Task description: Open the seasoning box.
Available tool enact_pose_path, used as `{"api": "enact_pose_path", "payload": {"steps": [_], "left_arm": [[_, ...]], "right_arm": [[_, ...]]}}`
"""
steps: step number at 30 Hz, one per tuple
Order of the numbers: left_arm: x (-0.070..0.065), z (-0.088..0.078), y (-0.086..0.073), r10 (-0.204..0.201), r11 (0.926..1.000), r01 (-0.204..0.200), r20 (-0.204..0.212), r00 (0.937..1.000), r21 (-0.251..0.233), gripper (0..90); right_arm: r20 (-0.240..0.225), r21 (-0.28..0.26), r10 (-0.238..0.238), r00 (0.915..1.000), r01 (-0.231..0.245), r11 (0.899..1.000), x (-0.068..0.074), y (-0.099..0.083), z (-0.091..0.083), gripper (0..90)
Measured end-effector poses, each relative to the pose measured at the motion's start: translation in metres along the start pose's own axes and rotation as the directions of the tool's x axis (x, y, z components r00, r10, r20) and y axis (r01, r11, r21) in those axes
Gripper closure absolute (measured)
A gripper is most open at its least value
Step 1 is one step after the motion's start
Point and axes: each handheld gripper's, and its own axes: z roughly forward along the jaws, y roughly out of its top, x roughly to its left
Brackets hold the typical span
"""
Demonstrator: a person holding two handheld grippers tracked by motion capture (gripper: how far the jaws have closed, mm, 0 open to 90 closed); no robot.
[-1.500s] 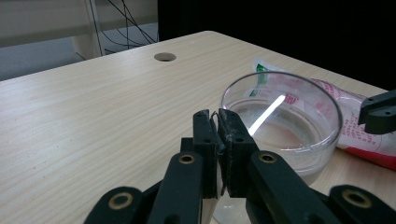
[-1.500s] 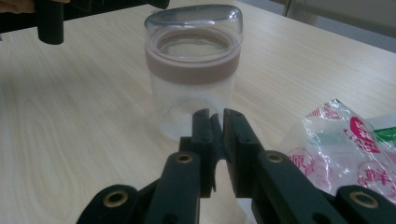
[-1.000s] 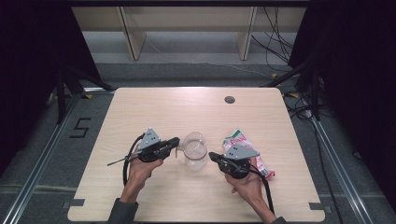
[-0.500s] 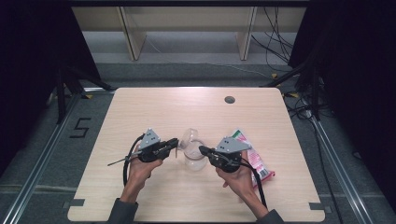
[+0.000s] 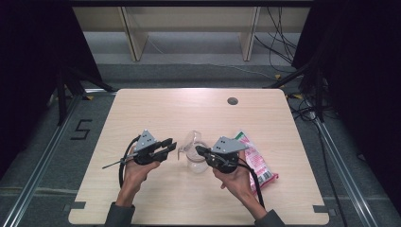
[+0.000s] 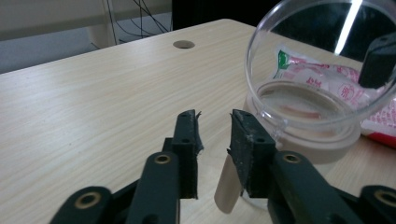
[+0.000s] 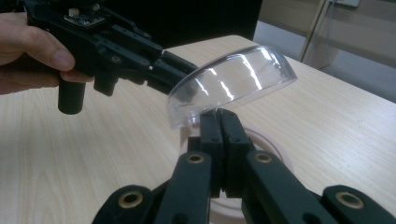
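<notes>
A small container with a beige base (image 6: 327, 147) and a clear domed lid (image 6: 299, 51) stands mid-table (image 5: 193, 158). My right gripper (image 7: 219, 114) is shut on the lid's rim (image 7: 233, 84) and holds the dome tilted up off the base (image 7: 273, 142). In the high view that gripper (image 5: 198, 150) reaches in from the right. My left gripper (image 6: 214, 116) is beside the container's left (image 5: 169, 143), and its jaws have just been opening. Nothing is pressed between them. A beige tab (image 6: 226, 186) of the base lies under its right pad.
A pink and white snack packet (image 5: 257, 163) lies right of the container, under my right forearm, and shows behind the dome (image 6: 380, 119). A round cable hole (image 5: 232, 100) sits near the table's far edge. Shelving legs and cables stand beyond the table.
My right gripper moved left to the container and tipped the clear lid up. My left gripper's jaws, shut before, now stand apart. The left hand stayed in place.
</notes>
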Motion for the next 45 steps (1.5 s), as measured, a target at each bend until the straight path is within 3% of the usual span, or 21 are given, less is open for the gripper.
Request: {"api": "enact_pose_path", "payload": {"steps": [3,7,8,9,13,15,17,18,23,28,31,33,34,37,39,41,45], "left_arm": [[-0.004,-0.003,-0.002,0.008,0.9999,-0.008,0.0,1.0,0.013,62.9],[-0.007,-0.009,-0.008,0.055,0.9972,-0.054,-0.004,0.9985,0.051,56.1],[-0.009,-0.011,-0.009,0.056,0.9963,-0.056,-0.008,0.9984,0.066,53.0],[-0.009,-0.013,-0.011,0.075,0.9949,-0.074,-0.003,0.9972,0.068,51.8],[-0.011,-0.019,-0.017,0.065,0.9944,-0.064,-0.01,0.9978,0.084,46.2],[-0.013,-0.02,-0.021,0.069,0.9935,-0.067,-0.013,0.9976,0.092,45.6],[-0.014,-0.02,-0.024,0.045,0.9952,-0.045,0.003,0.999,0.087,42.3],[-0.014,-0.02,-0.028,0.003,0.9974,-0.006,0.041,0.9992,0.071,41.5],[-0.011,-0.027,-0.034,-0.002,0.9967,-0.001,0.029,0.9996,0.081,39.9],[-0.009,-0.034,-0.039,-0.015,0.9971,0.013,0.016,0.9998,0.075,39.8],[-0.01,-0.035,-0.041,-0.026,0.9966,0.026,0.005,0.9996,0.078,38.5],[-0.011,-0.034,-0.043,-0.033,0.9963,0.033,-0.001,0.9995,0.08,37.5],[-0.01,-0.034,-0.043,-0.027,0.9957,0.027,0.003,0.9996,0.089,37.5],[-0.009,-0.033,-0.045,-0.028,0.9944,0.028,-0.002,0.9996,0.102,36.7],[-0.01,-0.033,-0.047,-0.024,0.9939,0.024,0.001,0.9997,0.107,36.8],[-0.01,-0.033,-0.047,-0.019,0.9934,0.018,0.005,0.9998,0.113,37.8],[-0.012,-0.032,-0.048,-0.023,0.9938,0.021,0.013,0.9997,0.109,37.3]], "right_arm": [[-0.02,-0.006,-0.029,0.9994,0.028,1.0,0.003,0.004,0.002,90.0],[-0.032,-0.007,-0.02,0.9993,0.02,1.0,0.008,0.008,0.005,90.0],[-0.015,-0.023,-0.06,0.9981,0.059,0.998,0.008,0.01,0.007,90.0],[-0.01,-0.029,-0.044,0.999,0.044,0.999,0.01,0.01,0.007,90.0],[-0.046,-0.027,-0.058,0.9973,0.057,0.998,0.012,0.013,0.01,90.0],[-0.04,-0.037,-0.056,0.9976,0.055,0.998,0.014,0.013,0.012,89.6],[-0.041,-0.031,-0.06,0.9973,0.059,0.998,0.016,0.014,0.016,89.4],[-0.049,-0.023,-0.069,0.9964,0.068,0.997,0.019,0.014,0.019,89.4],[-0.065,-0.039,-0.093,0.9936,0.09,0.995,0.029,0.018,0.026,89.3],[-0.063,-0.001,-0.121,0.9906,0.121,0.993,0.032,0.017,0.022,87.3],[-0.06,-0.015,-0.093,0.9938,0.093,0.996,0.024,0.015,0.01,84.2],[-0.043,-0.023,-0.069,0.9967,0.068,0.997,0.008,0.013,-0.007,78.7],[-0.043,-0.023,-0.069,0.9967,0.068,0.997,0.008,0.013,-0.007,78.7],[-0.029,-0.035,-0.04,0.9988,0.038,0.999,-0.01,0.009,-0.022,69.9],[0.028,-0.013,0.006,0.9996,-0.006,1.0,-0.026,0.003,-0.039,62.5],[0.036,-0.008,0.002,0.9994,-0.002,1.0,-0.032,0.001,-0.043,61.9],[0.11,0.032,0.055,0.9924,-0.058,0.998,-0.056,-0.011,-0.064,60.0]]}}
